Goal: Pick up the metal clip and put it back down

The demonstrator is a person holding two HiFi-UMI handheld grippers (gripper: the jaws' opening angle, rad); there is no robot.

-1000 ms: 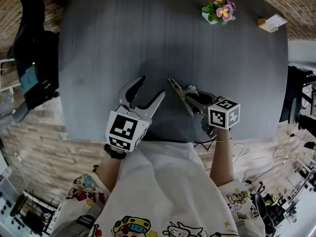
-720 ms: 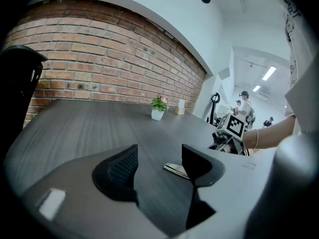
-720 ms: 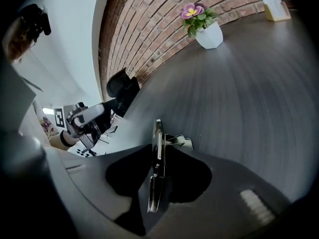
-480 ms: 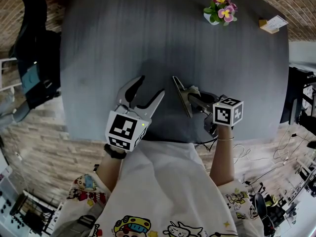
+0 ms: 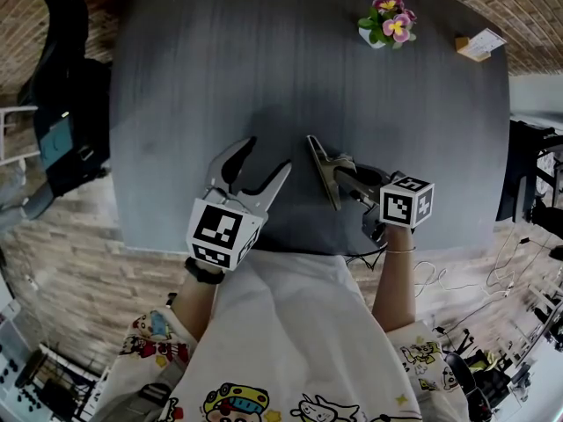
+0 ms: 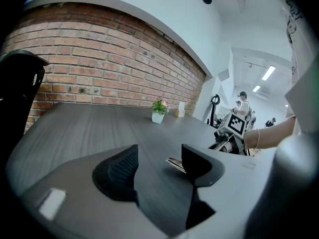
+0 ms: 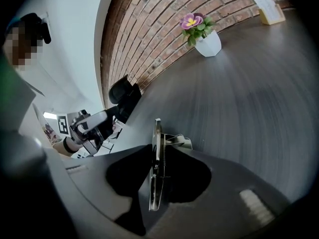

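Your right gripper angled down over the dark, wood-grained bench, jaws just squeezed tighter and clamped on the thin, shiny metal clip, sprung plates edge-on, perhaps lifted clear, your left gripper just beside, ribbed jaws spread, empty.

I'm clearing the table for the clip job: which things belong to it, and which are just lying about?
Job: clip; right claw, clamped on it, just been closing.
Lying about: flower pot; card; left claw, open, empty.

Silvery metal clip (spring-hinged), edge-up, clamped in right gripper.
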